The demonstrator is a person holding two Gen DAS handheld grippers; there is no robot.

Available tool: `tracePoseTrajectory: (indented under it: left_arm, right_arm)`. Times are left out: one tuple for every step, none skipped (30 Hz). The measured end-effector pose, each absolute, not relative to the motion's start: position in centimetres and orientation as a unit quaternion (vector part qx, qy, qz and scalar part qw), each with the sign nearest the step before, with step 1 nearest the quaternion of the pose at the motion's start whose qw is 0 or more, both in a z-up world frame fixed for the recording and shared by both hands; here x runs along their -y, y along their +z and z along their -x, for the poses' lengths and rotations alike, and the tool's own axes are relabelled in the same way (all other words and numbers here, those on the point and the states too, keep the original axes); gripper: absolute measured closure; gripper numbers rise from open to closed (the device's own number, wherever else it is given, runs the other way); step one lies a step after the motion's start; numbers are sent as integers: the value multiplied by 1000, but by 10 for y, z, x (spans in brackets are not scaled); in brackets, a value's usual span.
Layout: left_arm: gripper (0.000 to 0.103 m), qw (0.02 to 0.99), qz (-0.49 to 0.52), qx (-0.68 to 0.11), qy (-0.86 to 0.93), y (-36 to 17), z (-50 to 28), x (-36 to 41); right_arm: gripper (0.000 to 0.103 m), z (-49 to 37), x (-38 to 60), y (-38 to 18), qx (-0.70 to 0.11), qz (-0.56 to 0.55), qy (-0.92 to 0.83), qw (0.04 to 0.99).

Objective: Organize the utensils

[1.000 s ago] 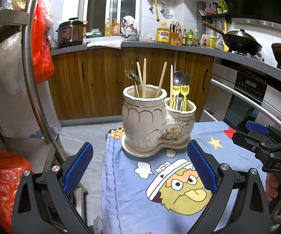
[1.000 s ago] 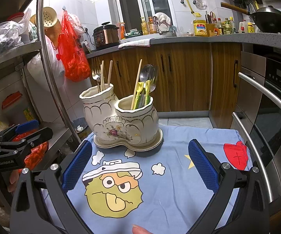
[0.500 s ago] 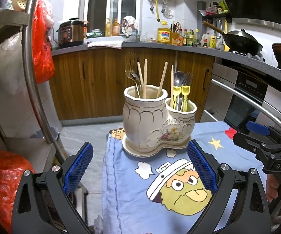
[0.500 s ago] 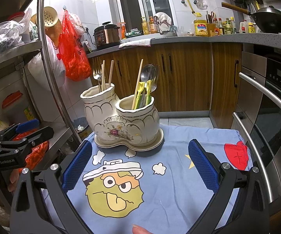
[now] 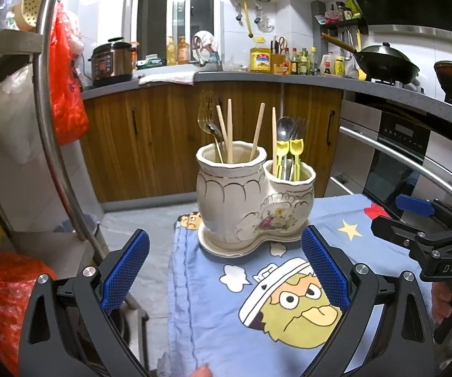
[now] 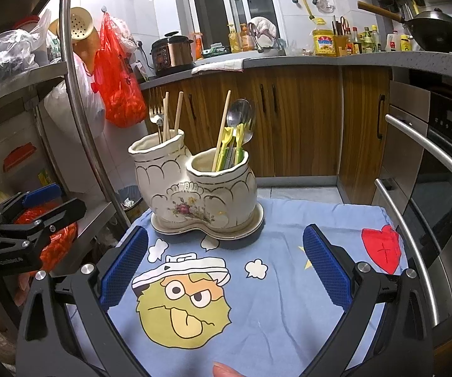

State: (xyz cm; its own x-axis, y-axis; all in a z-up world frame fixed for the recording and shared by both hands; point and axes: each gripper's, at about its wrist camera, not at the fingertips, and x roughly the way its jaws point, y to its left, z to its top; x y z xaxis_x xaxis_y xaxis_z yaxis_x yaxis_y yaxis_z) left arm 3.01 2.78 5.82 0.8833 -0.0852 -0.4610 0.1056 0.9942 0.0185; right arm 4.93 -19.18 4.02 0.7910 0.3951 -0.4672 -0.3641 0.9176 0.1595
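The setting was a kitchen with wood-fronted cabinets (image 6: 304, 119) under a grey countertop, and the work surface was a table covered by a blue cartoon-print cloth (image 6: 288, 251). On the far part of that cloth stood a cream ceramic utensil holder (image 5: 251, 201) with two joined compartments on a matching saucer-like base; it was upright. The taller compartment (image 6: 157, 163) held three wooden chopsticks (image 5: 229, 128), a fork (image 5: 204, 113) and a small spoon. The shorter compartment (image 6: 223, 179) held one chopstick (image 6: 223, 128), a large metal spoon (image 6: 238, 113), a second fork and two yellow-handled utensils (image 5: 292, 150). All items stood handle-down or leaned against the rims. The left gripper (image 5: 226, 270) was held low in front of the holder, its blue-padded fingers (image 5: 125, 270) spread wide and grasping nothing; it sat near the cloth's left edge, apart from the holder. The right gripper (image 6: 226, 270) was likewise released, fingers spread wide over the cartoon face, apart from the holder and empty. Each gripper appeared at the side of the other camera's view. Beyond the table, a built-in oven (image 6: 445, 172) with steel handles stood to the right. A metal shelving rack (image 6: 37, 94) with red plastic bags (image 6: 116, 88) stood to the left. On the countertop were a pressure cooker (image 5: 113, 62), bottles and a wok (image 5: 386, 62).
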Motion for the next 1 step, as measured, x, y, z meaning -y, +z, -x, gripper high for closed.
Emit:
tracePoseTrajectory:
  left_arm:
    - [6, 970, -21, -237, -50, 58, -31, -29]
  right_arm:
    - [5, -50, 193, 40, -255, -30, 200, 946]
